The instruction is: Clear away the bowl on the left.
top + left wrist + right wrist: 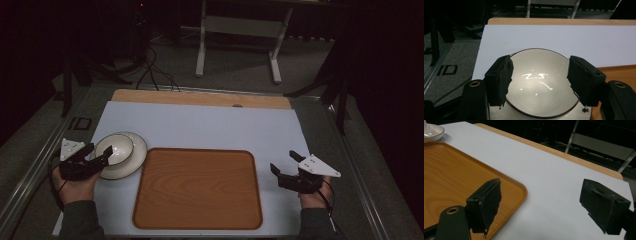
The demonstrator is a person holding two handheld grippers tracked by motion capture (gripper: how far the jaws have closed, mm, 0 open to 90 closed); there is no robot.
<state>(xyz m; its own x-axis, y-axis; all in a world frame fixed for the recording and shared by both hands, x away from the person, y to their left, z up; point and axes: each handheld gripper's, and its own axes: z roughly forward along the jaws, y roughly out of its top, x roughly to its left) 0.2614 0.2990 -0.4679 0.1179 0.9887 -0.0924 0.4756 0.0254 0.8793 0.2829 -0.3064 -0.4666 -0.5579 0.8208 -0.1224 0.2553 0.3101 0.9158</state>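
The left gripper (98,156) hovered at the left side of the bench (200,125), held in the person's left hand (75,185), with its black jaws spread apart and not clamped on anything. Its tips reached over the near left rim of a white ceramic bowl with a thin dark rim (116,148). In the left gripper view the bowl (541,82) lay between the two open jaws, one to each side of it, and whether they touched its rim could not be told. The bowl sat upright in a shallow white plate (134,161), which rested on the pale sheet (210,127) covering the bench, just left of the far left corner of a rectangular brown wooden tray with rounded corners (197,189).

The tray lay flat in the near middle of the sheet, between the two grippers. The right gripper (285,162), held in the person's right hand (312,197), stood to the right of the tray and apart from it, over the bare sheet, its jaws likewise wide apart and holding nothing. In the right gripper view its jaws framed the tray's far right corner (519,187) and the pale sheet (554,177), with the white plate (434,131) well beyond at the far left. A strip of light wooden edge (200,97) ran along the far side of the bench.
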